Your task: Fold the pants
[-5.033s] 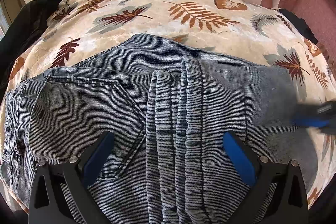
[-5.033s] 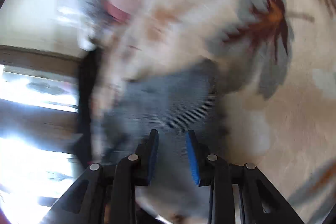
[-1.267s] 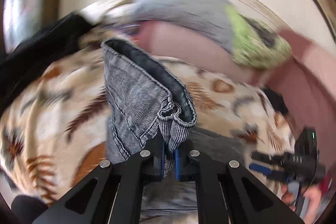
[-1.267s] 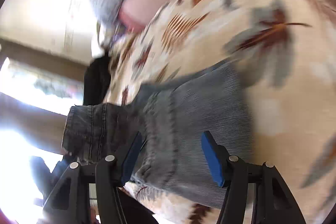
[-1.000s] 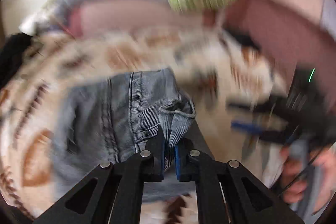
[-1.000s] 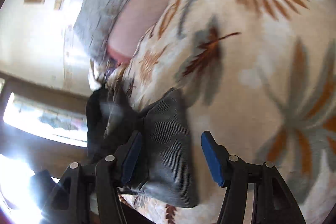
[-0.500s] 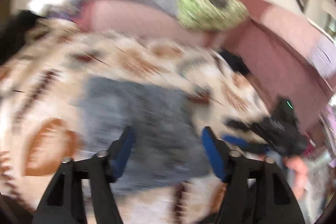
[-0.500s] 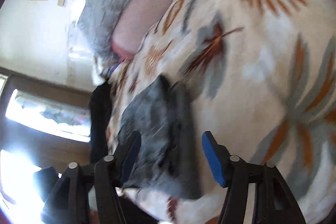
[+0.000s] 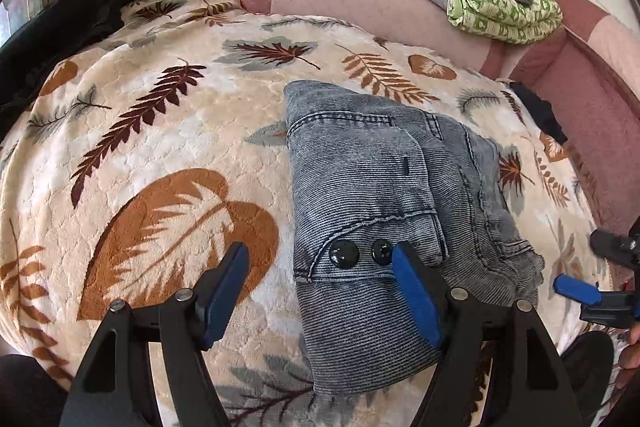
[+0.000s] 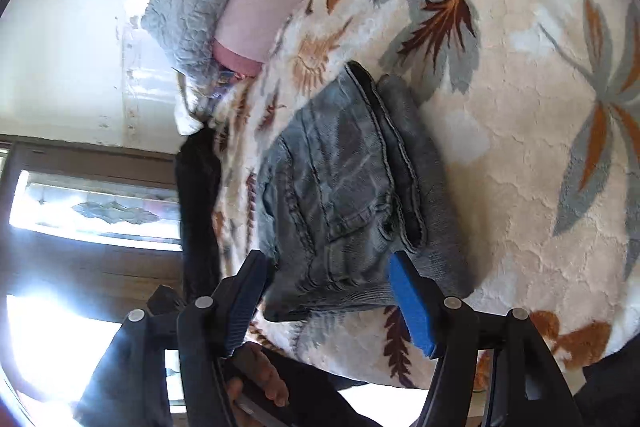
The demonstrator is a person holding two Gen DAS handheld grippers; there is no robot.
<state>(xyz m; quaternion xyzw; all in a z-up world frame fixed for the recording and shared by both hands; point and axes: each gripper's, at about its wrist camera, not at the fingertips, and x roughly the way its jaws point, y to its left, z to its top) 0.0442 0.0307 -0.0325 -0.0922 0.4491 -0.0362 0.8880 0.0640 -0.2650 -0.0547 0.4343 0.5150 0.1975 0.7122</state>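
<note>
Both tongs released, pants folded on the blanket.

My left gripper and right gripper hang spread and empty beside the one pair of pants, which lies as a compact bundle on the leaf-print blanket, two black buttons facing up; I judge the folding finished, so nothing needs holding.

The right pad of the left gripper covers part of the second button on the pants. The right gripper is cut off at the frame's right edge there, and the pants' inner layers are hidden.
</note>
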